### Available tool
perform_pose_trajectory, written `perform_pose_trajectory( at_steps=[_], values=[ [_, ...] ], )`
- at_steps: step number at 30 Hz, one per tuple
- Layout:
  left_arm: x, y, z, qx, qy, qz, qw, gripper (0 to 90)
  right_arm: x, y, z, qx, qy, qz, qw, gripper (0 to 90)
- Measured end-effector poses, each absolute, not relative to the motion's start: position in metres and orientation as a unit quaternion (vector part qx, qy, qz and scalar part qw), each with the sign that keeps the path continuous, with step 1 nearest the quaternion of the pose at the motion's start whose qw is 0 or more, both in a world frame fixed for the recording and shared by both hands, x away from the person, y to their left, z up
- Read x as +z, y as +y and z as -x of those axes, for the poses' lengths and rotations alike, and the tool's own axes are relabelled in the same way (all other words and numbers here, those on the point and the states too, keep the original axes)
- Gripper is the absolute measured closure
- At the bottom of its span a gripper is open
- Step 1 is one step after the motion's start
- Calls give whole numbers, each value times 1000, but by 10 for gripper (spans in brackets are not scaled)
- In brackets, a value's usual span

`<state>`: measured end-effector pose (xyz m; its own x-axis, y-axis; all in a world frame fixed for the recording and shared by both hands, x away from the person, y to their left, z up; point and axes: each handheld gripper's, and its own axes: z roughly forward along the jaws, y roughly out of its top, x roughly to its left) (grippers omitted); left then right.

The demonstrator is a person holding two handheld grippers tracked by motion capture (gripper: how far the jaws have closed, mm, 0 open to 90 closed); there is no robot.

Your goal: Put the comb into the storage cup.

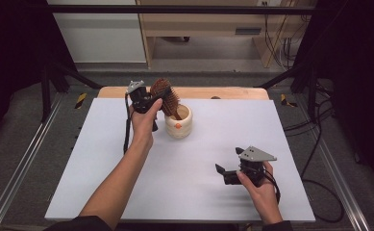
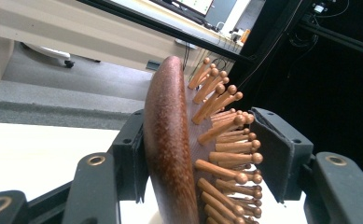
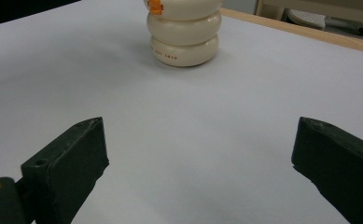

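Wooden, the hairbrush [image 1: 166, 94] is pinched by its head in the left gripper [image 1: 148, 101], handle dipping into the cream cup [image 1: 179, 123] on the surface [image 1: 184, 163]; ease it straight, while the right gripper [image 1: 223, 172], spread, idles.

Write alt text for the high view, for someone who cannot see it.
A person's left hand holds a claw shut on a brown wooden hairbrush, whose handle end dips into a cream ribbed cup near the far edge of a white table. The right claw rests open and empty near the table's front right.
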<state>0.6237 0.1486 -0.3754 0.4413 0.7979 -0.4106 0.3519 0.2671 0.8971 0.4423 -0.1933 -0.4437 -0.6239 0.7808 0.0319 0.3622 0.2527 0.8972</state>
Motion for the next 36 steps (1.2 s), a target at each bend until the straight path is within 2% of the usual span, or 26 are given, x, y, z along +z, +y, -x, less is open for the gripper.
perform_pose_trajectory(
  at_steps=[19, 36],
  values=[
    [-378, 151, -625, 178, 500, -575, 623, 356, -444, -193, -442, 482, 762, -375, 216, 39],
    [-377, 151, -623, 191, 494, -580, 618, 237, -444, -192, -442, 481, 763, -374, 216, 39]
  ],
)
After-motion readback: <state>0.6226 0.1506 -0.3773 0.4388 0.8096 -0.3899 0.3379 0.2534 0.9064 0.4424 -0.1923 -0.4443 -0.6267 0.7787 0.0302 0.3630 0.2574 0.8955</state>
